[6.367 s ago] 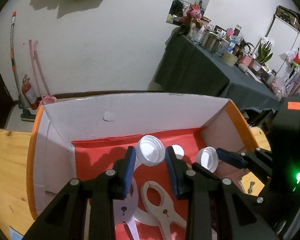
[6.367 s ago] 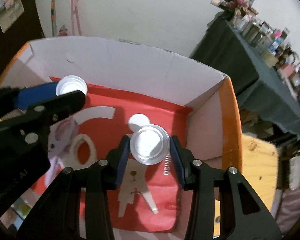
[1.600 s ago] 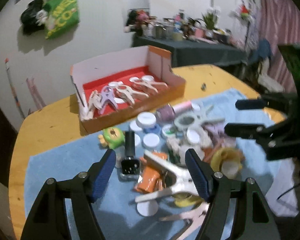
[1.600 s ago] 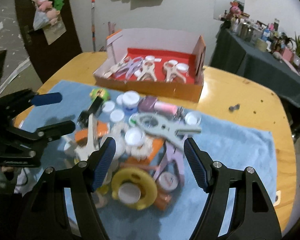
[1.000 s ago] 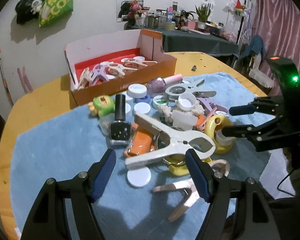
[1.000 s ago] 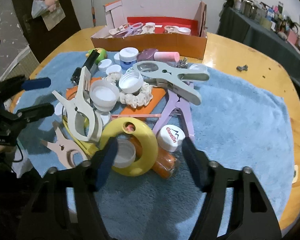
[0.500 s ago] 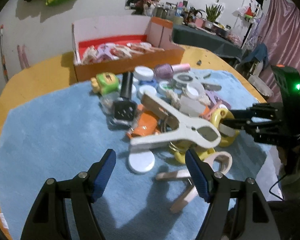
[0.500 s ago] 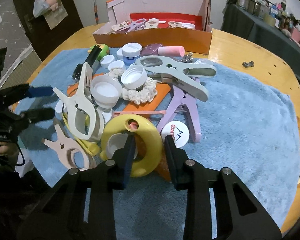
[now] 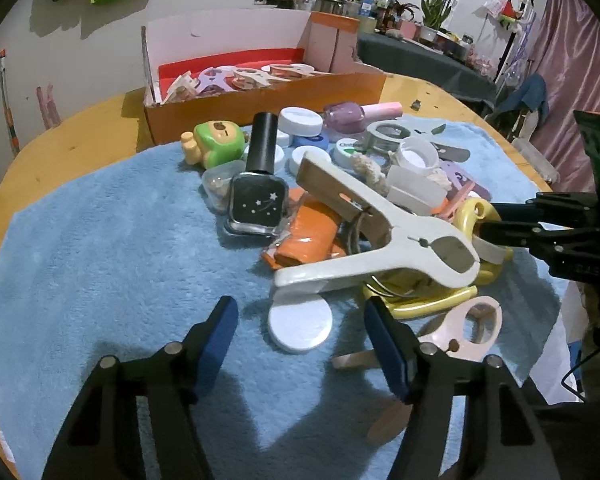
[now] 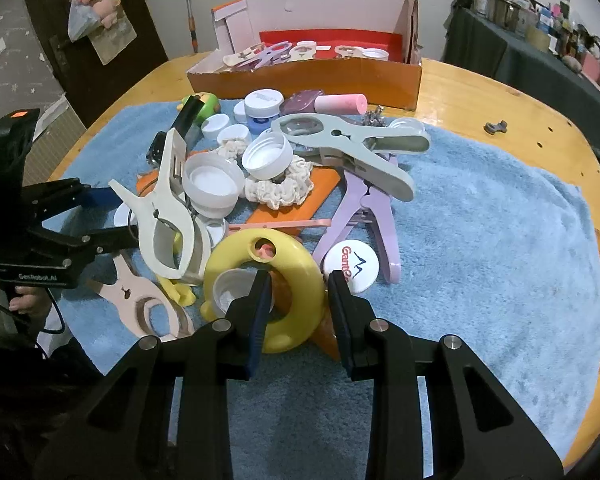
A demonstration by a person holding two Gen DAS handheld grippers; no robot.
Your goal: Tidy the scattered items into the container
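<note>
Currently the right gripper (image 10: pixel 297 294) fingers are closing across the near wall of the yellow ring (image 10: pixel 265 292), apparently pinching it. The left gripper (image 9: pixel 300 330), fingers spread and closing, straddles the white cap (image 9: pixel 300 325) directly ahead on the counter's blue towel (image 9: pixel 99 240).

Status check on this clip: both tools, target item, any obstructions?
Right tool clamped on yellow ring, jaws closing. Left tool open, closing around white cap. Cream clip overlaps the ring. Box clear behind pile.
</note>
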